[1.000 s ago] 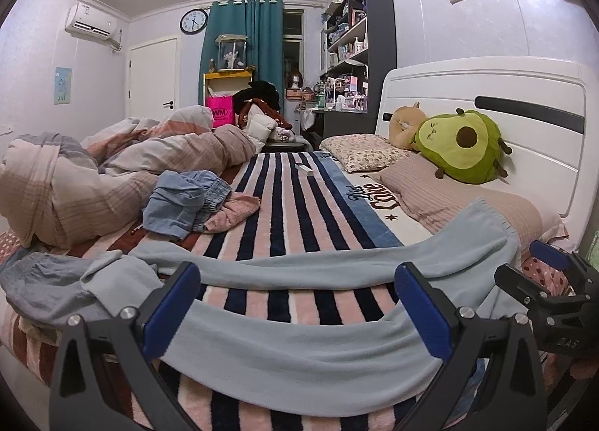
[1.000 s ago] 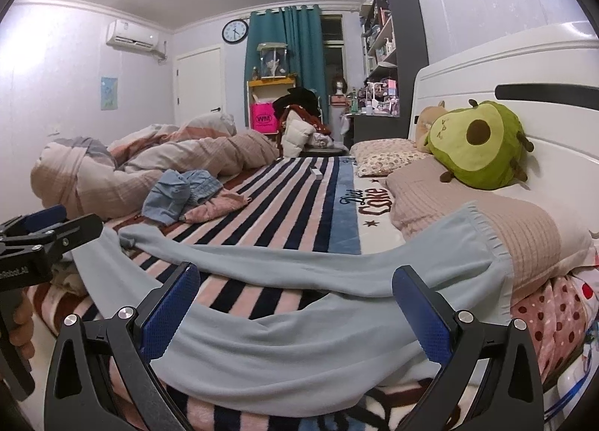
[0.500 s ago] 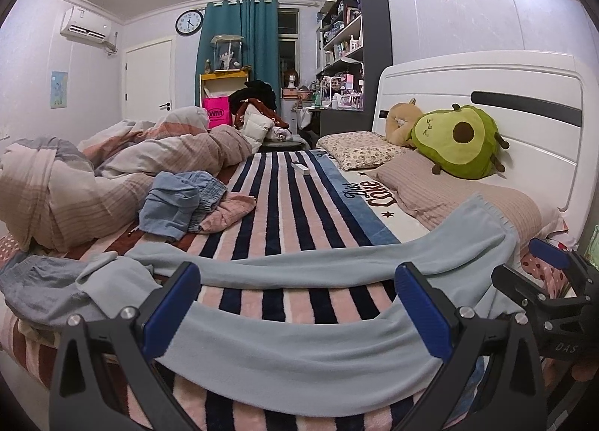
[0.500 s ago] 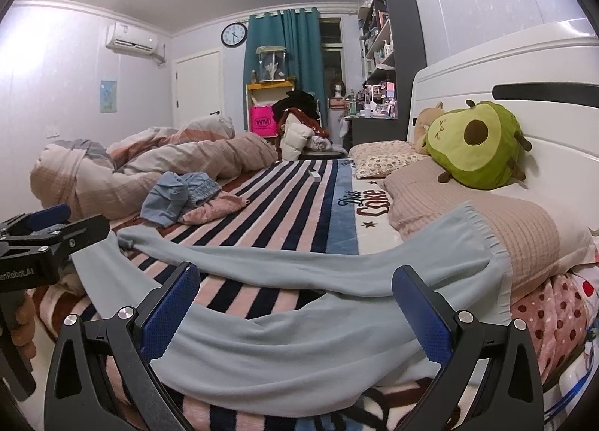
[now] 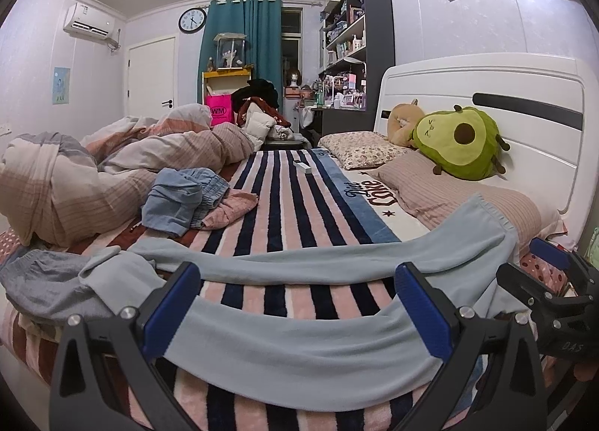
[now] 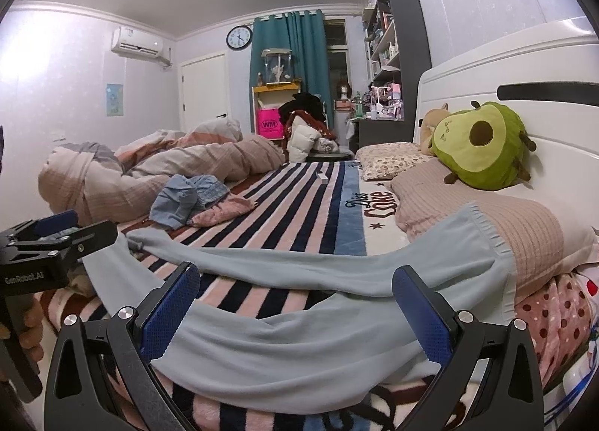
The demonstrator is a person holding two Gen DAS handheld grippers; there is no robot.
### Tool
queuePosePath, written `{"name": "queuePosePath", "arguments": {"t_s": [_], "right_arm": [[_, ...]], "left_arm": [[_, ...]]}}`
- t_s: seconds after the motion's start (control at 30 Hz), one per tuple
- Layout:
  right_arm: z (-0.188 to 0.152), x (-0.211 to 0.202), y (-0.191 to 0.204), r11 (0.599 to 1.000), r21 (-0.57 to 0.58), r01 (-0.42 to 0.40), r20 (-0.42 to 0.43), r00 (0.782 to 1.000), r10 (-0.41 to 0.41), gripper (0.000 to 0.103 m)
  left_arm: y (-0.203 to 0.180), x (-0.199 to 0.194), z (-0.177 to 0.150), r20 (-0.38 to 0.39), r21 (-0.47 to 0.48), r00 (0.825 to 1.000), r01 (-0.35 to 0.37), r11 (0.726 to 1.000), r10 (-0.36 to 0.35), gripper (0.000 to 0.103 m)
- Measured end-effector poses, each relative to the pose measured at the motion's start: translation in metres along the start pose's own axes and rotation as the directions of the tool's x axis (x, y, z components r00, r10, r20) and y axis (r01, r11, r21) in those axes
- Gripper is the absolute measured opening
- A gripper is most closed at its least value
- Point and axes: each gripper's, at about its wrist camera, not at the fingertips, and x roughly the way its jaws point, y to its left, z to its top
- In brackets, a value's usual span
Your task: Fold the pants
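Note:
Light blue pants lie spread across the near part of a striped blanket on a bed. The waistband rests up against a pink pillow at the right, and the two legs run leftward. My left gripper hovers open just above the nearer leg, with nothing between its fingers. My right gripper is also open over the pants, closer to the waist end. Each gripper shows at the edge of the other's view: the right gripper and the left gripper, the latter held by a hand.
A crumpled duvet fills the left of the bed, with a heap of blue and pink clothes beside it. A grey garment lies at the near left. An avocado plush and pillows sit against the white headboard.
Almost nothing. Both views shift only slightly, both grippers stay open over the pants, and the pants lie as before.

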Motion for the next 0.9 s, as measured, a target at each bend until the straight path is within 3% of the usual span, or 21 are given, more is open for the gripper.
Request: {"name": "queuePosePath", "arguments": {"t_s": [0.67,0.8,0.9], "right_arm": [[-0.001,-0.003,-0.001,1.000,0.004,0.006,0.006,1.000,-0.006,0.103],[-0.006,-0.008,-0.008,0.996,0.092,0.021,0.052,0.998,-0.026,0.103],[-0.006,-0.007,-0.020,0.993,0.117,0.021,0.017,1.000,-0.023,0.103]], "left_arm": [[0.000,-0.001,-0.003,-0.004,-0.001,1.000,-0.003,1.000,0.003,0.102],[0.000,0.002,-0.005,-0.015,0.005,1.000,-0.022,1.000,0.022,0.102],[0.000,0.009,-0.008,-0.026,-0.003,0.999,-0.029,1.000,0.029,0.102]]}}
